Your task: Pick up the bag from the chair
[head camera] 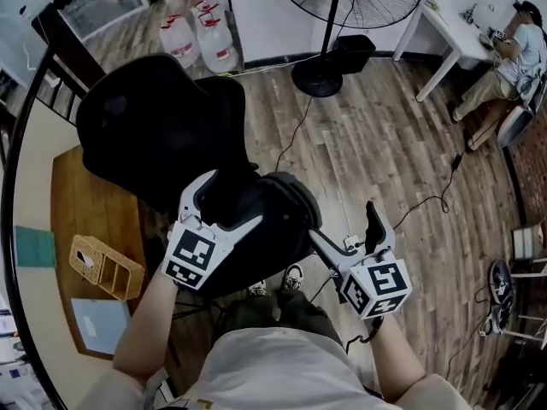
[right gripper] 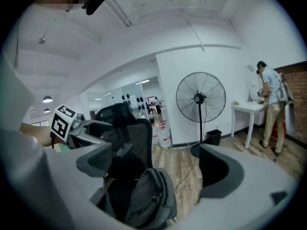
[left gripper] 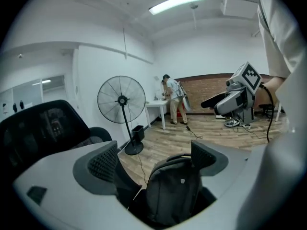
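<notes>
Grey bag (left gripper: 172, 190), both grippers (head camera: 232, 202) (head camera: 346, 229) agape (nothing clamped)

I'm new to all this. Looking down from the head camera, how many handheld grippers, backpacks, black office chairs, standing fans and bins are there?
handheld grippers: 2 (left gripper, right gripper)
backpack: 1
black office chair: 1
pedestal fan: 1
black bin: 1
Total: 6
</notes>
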`<action>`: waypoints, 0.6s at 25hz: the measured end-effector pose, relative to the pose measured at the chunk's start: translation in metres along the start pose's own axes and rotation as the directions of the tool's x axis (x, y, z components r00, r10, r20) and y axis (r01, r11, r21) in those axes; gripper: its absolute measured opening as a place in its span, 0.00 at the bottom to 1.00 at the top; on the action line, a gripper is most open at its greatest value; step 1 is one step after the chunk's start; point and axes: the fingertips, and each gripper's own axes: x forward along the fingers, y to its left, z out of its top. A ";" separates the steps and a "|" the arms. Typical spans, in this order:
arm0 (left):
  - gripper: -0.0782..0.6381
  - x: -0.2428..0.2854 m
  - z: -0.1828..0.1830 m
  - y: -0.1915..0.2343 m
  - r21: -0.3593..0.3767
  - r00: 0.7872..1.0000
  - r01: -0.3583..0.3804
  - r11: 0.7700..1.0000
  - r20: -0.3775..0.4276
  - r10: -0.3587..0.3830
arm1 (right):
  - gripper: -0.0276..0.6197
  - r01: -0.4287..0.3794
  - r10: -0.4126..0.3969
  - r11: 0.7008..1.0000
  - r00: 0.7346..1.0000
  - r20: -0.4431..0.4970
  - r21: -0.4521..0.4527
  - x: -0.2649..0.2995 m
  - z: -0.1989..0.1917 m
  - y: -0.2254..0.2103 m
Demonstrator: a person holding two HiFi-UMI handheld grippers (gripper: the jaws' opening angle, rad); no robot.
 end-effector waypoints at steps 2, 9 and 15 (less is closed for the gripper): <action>0.78 0.019 -0.014 0.005 0.004 1.000 0.007 1.000 -0.013 -0.007 | 0.93 0.003 -0.002 1.000 0.999 -0.036 0.022 0.012 -0.022 -0.002; 0.78 0.082 -0.074 0.006 -0.023 0.993 0.101 0.995 -0.063 -0.102 | 0.93 0.031 -0.009 0.992 0.985 -0.171 0.124 0.044 -0.109 -0.005; 0.78 0.132 -0.139 -0.012 -0.052 0.954 0.240 0.969 -0.175 -0.245 | 0.93 0.034 0.018 0.983 0.961 -0.278 0.180 0.070 -0.187 -0.005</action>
